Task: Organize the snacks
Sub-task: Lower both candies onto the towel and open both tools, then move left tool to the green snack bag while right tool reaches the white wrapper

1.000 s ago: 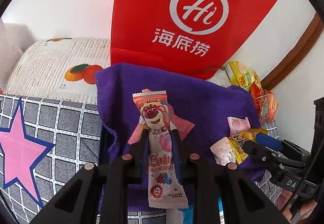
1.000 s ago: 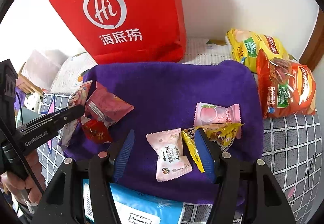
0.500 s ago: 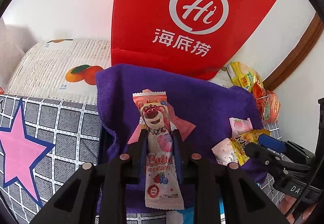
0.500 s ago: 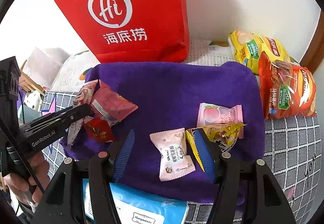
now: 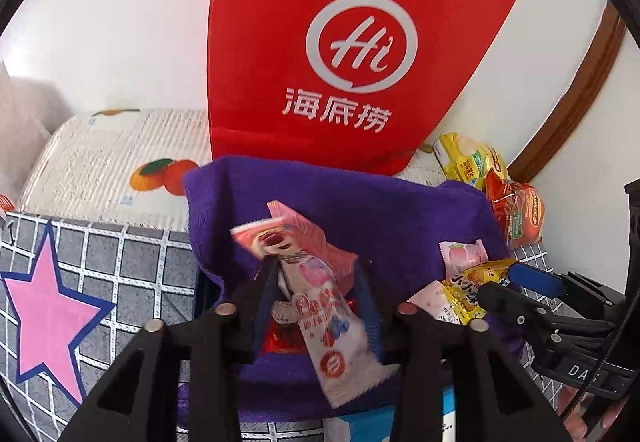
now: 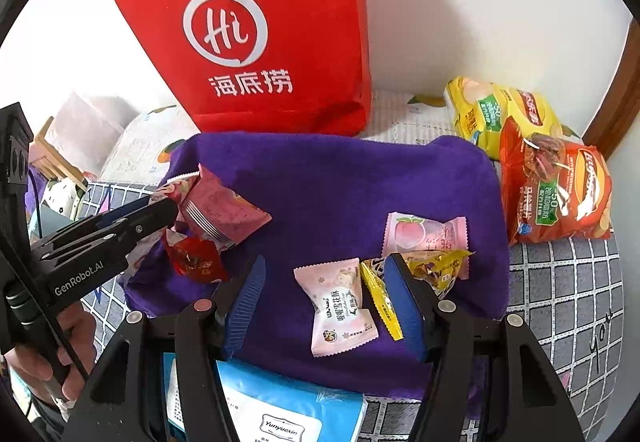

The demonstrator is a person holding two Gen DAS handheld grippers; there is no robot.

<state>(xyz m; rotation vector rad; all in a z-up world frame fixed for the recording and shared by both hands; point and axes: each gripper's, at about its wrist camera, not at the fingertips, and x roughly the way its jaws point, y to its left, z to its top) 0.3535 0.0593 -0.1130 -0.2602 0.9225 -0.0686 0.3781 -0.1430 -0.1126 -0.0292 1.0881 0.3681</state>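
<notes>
My left gripper point(image 5: 316, 274) is open, and the long pink bear-print snack packet point(image 5: 316, 302) lies loose and tilted between its jaws on the purple towel point(image 5: 380, 210). A pink wrapper point(image 6: 224, 210) and a small red packet point(image 6: 192, 260) lie beside it. My right gripper point(image 6: 324, 278) is open over a pale pink candy packet point(image 6: 340, 306), with a yellow packet point(image 6: 432, 270) and a peach-print packet point(image 6: 424, 234) just to its right. A tall red paper bag point(image 6: 256, 34) stands behind the towel.
Yellow point(image 6: 492, 114) and orange point(image 6: 556, 190) chip bags lie at the back right by the wall. A blue-and-white tissue pack point(image 6: 280, 414) sits under the towel's near edge. The checked cloth with a pink star point(image 5: 48, 314) spreads to the left.
My left gripper has opened and let go of the bear-print packet, which has tipped over to the left. My right gripper has edged a little forward and stays open.
</notes>
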